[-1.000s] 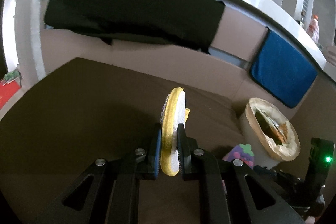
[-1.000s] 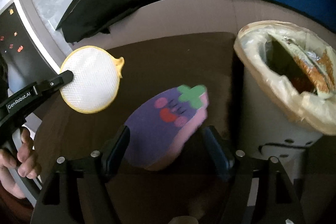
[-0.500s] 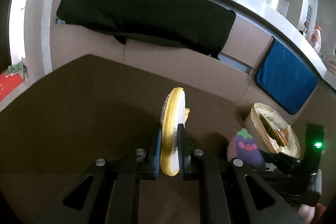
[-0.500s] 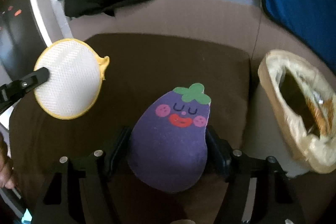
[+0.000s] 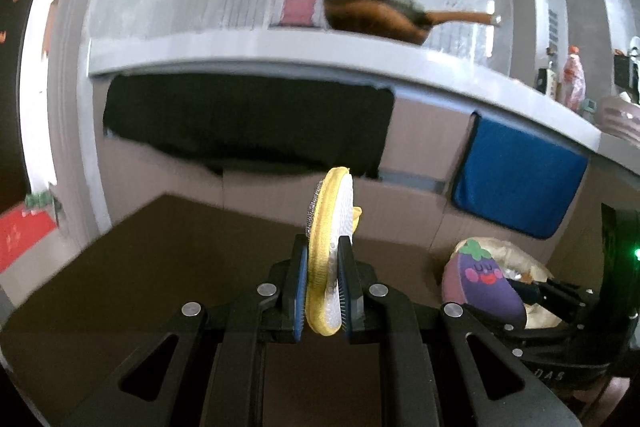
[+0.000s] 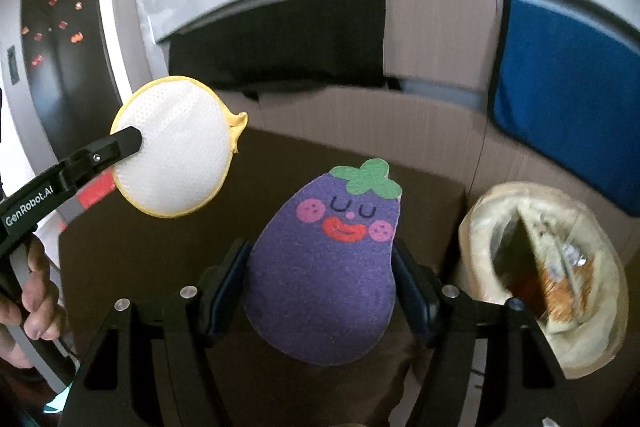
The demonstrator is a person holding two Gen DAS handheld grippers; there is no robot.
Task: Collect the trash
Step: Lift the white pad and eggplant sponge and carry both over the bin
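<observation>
My left gripper [image 5: 323,291] is shut on a round yellow-rimmed white scrub pad [image 5: 334,223], held edge-on above the brown table [image 5: 160,267]. The pad also shows in the right wrist view [image 6: 176,147], at the left. My right gripper [image 6: 322,279] is shut on a purple eggplant-shaped sponge [image 6: 328,267] with a smiling face, held upright above the table. The sponge also shows in the left wrist view [image 5: 480,283], in front of the bin. A small bin lined with a beige bag [image 6: 560,267] stands to the right of the sponge, with wrappers inside.
A cardboard wall [image 6: 400,131] backs the table. A black cloth [image 5: 248,123] and a blue cloth [image 5: 516,183] hang from a grey counter [image 5: 320,55]. A brown pan [image 5: 376,17] sits on the counter, bottles [image 5: 572,75] at its right.
Both grippers have risen and tilted up; more counter and wall show. The eggplant sponge has been lifted off the table and turned upright, nearer the bin.
</observation>
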